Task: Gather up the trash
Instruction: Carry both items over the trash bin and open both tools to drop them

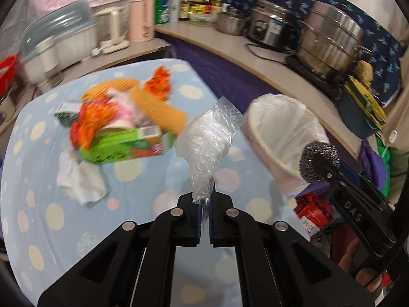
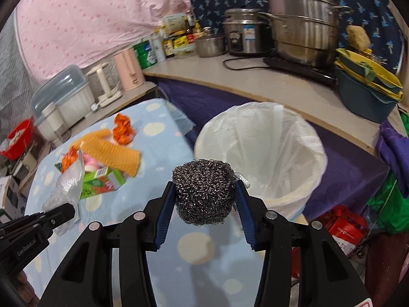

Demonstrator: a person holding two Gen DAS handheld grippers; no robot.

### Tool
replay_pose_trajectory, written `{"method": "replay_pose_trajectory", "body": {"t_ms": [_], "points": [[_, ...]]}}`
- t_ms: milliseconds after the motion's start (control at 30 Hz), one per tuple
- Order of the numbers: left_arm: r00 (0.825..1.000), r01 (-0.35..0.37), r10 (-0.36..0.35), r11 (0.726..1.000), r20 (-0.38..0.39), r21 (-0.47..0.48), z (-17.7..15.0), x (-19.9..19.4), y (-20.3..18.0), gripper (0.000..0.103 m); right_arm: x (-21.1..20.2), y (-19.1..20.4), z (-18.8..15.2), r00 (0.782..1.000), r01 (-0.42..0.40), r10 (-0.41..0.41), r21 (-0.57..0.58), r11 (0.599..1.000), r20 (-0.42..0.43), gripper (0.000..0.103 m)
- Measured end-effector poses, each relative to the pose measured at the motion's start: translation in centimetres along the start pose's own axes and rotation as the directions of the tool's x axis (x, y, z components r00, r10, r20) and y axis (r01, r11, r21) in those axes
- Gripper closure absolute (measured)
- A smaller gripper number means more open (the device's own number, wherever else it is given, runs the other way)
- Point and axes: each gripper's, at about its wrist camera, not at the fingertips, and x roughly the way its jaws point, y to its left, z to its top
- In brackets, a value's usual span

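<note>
Left gripper [image 1: 204,206] clamped on the tail of a crumpled clear plastic bag [image 1: 208,138], held above the table [image 1: 143,230]. Trash pile [image 1: 122,125] ahead-left of it, blurred; white tissue [image 1: 80,179] nearer. Right gripper [image 2: 204,199] clamped on a steel wool ball [image 2: 204,192]. Lined bin [image 2: 263,151] just ahead-right of that gripper, beside the table edge.

Home kitchen: counter [image 2: 268,84] crowded with steamer pots [image 2: 304,25] (rice cooker [image 2: 242,35] too), condiment bottles [image 2: 176,38].
</note>
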Motion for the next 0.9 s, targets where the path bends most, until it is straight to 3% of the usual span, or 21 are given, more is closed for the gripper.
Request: {"method": "replay_pose_trajectory", "body": {"t_ms": [267, 467, 833, 900], "points": [[0.994, 0.096, -0.101, 0.985, 0.032, 0.143, 3.8, 2.1, -7.4, 0.099, 0.8, -5.4, 3.4, 0.996, 0.067, -0.071, 0.071, 0.995, 0.056, 0.057], [0.993, 0.113, -0.12, 0.969, 0.017, 0.22, 5.7, 5.5, -11.5, 0.099, 2.6, -8.2, 5.4, 0.993, 0.094, -0.101, 0.11, 0.989, 0.065, 0.057], [0.995, 0.102, -0.103, 0.965, -0.01, 0.243, 7.0, 9.8, -13.7, 0.097, 6.0, -10.0, 7.2, 0.988, 0.133, -0.142, 0.127, 0.983, 0.062, 0.054], [0.995, 0.098, -0.099, 0.965, -0.011, 0.242, 7.2, 10.2, -13.7, 0.097, 6.3, -10.3, 7.6, 0.988, 0.13, -0.139, 0.132, 0.983, 0.063, 0.049]]}}
